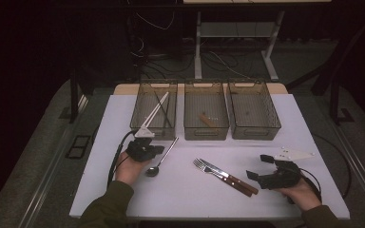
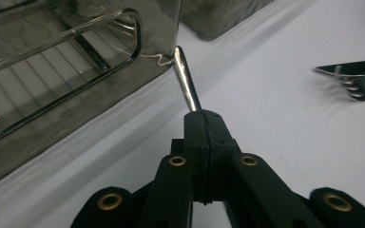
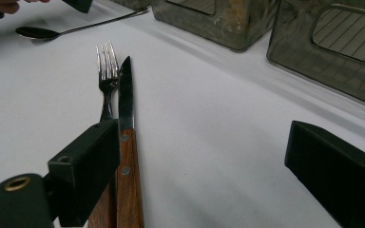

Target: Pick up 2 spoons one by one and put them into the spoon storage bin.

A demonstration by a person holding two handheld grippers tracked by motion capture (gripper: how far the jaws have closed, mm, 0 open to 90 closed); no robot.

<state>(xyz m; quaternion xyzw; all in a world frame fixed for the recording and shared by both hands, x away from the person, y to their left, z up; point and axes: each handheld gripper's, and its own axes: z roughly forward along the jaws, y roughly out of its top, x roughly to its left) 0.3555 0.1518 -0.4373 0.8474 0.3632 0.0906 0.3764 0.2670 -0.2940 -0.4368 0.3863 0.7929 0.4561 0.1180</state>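
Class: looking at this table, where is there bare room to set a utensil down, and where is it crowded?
Bare room: the table to the right of the right bin, and its near edge between the spoon and the fork and knife. Crowded: around the left claw, which grips the spoon close by the left bin.

Pretty sure I'm sitting in some lab or test room: black curtains all round, loose cables (image 1: 218, 59) across the grey carpet, a bare metal stand (image 1: 233, 33) behind, and my white desk (image 1: 180, 190) with three identical clear bins (image 1: 206, 111) lined up.
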